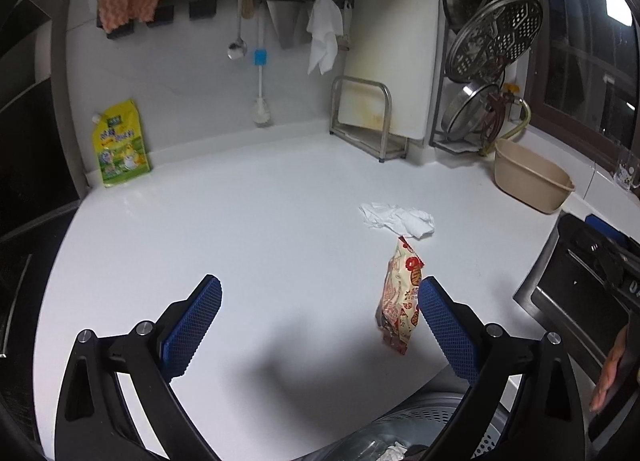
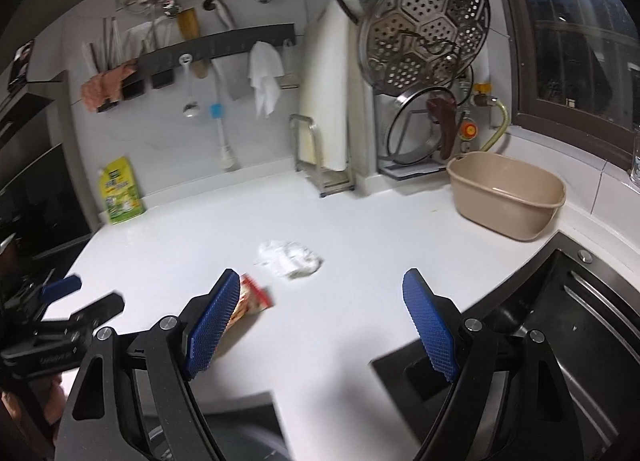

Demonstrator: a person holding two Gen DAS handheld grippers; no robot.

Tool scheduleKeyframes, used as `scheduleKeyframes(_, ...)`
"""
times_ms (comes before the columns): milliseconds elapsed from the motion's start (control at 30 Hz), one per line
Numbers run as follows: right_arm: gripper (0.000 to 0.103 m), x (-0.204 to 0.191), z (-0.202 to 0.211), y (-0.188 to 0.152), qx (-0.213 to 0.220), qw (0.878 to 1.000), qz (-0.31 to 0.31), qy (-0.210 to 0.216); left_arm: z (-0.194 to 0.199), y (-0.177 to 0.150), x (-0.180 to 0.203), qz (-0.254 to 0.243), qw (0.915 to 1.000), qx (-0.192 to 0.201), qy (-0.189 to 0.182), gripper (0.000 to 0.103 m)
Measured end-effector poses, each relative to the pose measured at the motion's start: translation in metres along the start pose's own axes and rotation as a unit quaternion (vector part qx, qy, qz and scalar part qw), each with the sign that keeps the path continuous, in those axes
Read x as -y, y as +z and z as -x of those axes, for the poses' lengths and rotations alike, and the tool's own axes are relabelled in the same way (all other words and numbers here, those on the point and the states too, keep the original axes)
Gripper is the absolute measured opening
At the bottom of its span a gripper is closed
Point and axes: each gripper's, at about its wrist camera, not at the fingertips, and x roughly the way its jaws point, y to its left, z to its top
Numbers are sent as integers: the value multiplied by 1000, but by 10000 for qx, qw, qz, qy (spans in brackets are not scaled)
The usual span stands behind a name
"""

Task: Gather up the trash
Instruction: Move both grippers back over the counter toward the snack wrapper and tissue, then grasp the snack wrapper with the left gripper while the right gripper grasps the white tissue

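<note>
both grippers hang over the white bench (image 1: 240, 221) with fingers spread wide and nothing between them: the left gripper (image 1: 320, 301) and the right gripper (image 2: 320, 293). a red-and-cream snack wrapper (image 1: 400, 297) lies on the bench, just beside the left gripper's right-hand finger pad (image 1: 448, 329); in the right wrist view the same wrapper (image 2: 252, 301) shows partly behind that gripper's left finger. a crumpled white tissue (image 1: 400, 219) lies at the wrapper's far tip, seeming to touch it. at the bench's near edge, low in the left wrist view, a perforated grey bin (image 1: 440, 417) holds what looks like white paper and clear plastic, though blurred. a beige plastic basin (image 2: 508, 197) sits toward the back right, near the sink (image 2: 580, 321); nothing shows inside it. a yellow-green pouch (image 1: 120, 145) leans on the back wall.
</note>
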Motion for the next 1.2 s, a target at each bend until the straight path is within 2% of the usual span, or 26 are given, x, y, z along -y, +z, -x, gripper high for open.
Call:
scheduleKeyframes(100, 80, 14, -17, -1, -32, 9998, -184, -5, -13, -2, 8, -110, 9999, -107, 60, 97)
scheduleKeyframes(200, 80, 30, -32, -8, -247, 9983, -490, 203, -22, -3, 17, -245, 9995, -140, 135, 97)
scheduleKeyframes(333, 80, 47, -39, -16, -421, 9962, -741, 185, -37, -4, 27, -287, 9990, -330, -34, 97)
scheduleKeyframes(467, 80, 62, -36, -17, -372, 9926, -1100, 353, -54, -6, 36, -259, 9978, -553, -251, 97)
scheduleKeyframes(700, 81, 70, -37, -16, -363, 9906, -1264, 378, -89, -8, 51, -240, 9940, -1009, -354, 97)
scheduleKeyframes(967, 81, 71, -39, -16, -465, 9893, -1305, 462, -114, -13, 66, -479, 9898, -1341, -65, 97)
scheduleKeyframes(1067, 81, 69, -42, -17, -532, 9895, -1259, 479, -117, -14, 68, -592, 9893, -1330, 35, 91)
scheduleKeyframes(1133, 81, 67, -44, -17, -566, 9895, -1234, 485, -119, -13, 67, -613, 9890, -1346, 2, 78)
scheduleKeyframes(1200, 81, 66, -46, -17, -593, 9897, -1207, 491, -120, -13, 66, -587, 9894, -1330, -45, 74)
